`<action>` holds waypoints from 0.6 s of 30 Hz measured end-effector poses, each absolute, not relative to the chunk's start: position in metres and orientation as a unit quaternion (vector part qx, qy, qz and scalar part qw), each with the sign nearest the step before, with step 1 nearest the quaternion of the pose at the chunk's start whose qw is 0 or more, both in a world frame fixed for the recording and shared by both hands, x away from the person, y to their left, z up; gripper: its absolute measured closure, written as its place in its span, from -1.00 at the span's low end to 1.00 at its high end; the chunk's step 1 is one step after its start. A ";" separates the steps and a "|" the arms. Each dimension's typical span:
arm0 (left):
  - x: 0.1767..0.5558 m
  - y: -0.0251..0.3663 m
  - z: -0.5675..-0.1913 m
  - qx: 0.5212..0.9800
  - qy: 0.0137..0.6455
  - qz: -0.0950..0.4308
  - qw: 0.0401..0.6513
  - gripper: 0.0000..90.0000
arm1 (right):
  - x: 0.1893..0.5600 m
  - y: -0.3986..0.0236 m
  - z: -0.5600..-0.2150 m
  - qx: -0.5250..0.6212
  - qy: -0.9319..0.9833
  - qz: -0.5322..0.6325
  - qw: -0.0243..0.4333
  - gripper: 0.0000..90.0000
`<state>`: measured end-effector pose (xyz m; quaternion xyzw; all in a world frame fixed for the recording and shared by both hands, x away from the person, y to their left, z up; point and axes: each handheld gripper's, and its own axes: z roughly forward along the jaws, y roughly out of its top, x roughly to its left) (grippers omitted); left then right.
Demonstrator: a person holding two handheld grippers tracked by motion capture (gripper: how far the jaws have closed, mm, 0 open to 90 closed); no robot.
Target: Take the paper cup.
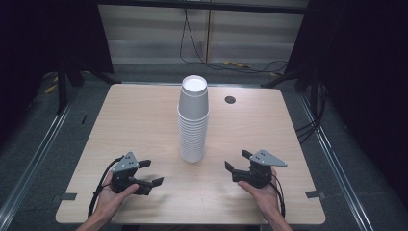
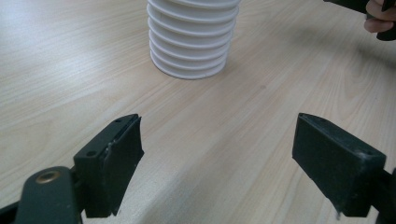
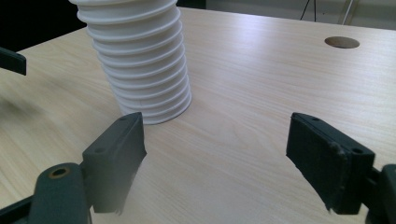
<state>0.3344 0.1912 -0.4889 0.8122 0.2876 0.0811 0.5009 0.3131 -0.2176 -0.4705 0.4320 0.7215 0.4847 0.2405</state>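
A tall stack of white paper cups (image 1: pixel 193 120), turned upside down, stands in the middle of the wooden table (image 1: pixel 134 120). My left gripper (image 1: pixel 150 172) rests near the front left, open, jaws wide apart and empty. My right gripper (image 1: pixel 237 160) sits at the front right, also open and empty. Both point toward the stack from either side. In the left gripper view the stack's ribbed base (image 2: pixel 190 44) lies ahead between the jaws, apart from them. In the right gripper view the stack (image 3: pixel 139 65) stands ahead on the left, just beyond the left jaw.
A round cable hole (image 1: pixel 230 99) sits in the table at the back right of the stack. Cables (image 1: pixel 240 65) lie on the floor behind the table. Dark curtains flank both sides. A hand with the other gripper (image 2: pixel 380 18) shows at the left gripper view's top right.
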 end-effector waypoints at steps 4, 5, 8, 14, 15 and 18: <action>0.333 0.190 -0.490 0.813 0.274 0.074 0.509 -0.65 | 0.314 -0.216 -0.470 0.428 0.725 0.487 0.235 -0.55; 0.333 0.189 -0.490 0.815 0.271 0.073 0.507 -0.65 | 0.314 -0.216 -0.469 0.425 0.727 0.485 0.235 -0.54; 0.333 0.188 -0.491 0.817 0.271 0.071 0.504 -0.65 | 0.313 -0.213 -0.467 0.415 0.729 0.491 0.234 -0.49; 0.335 0.190 -0.491 0.812 0.275 0.073 0.510 -0.65 | 0.315 -0.208 -0.462 0.400 0.732 0.508 0.216 -0.54; 0.337 0.189 -0.491 0.812 0.276 0.070 0.510 -0.65 | 0.315 -0.207 -0.462 0.397 0.733 0.508 0.216 -0.54; 0.338 0.188 -0.491 0.811 0.277 0.068 0.511 -0.65 | 0.315 -0.208 -0.458 0.385 0.738 0.509 0.220 -0.54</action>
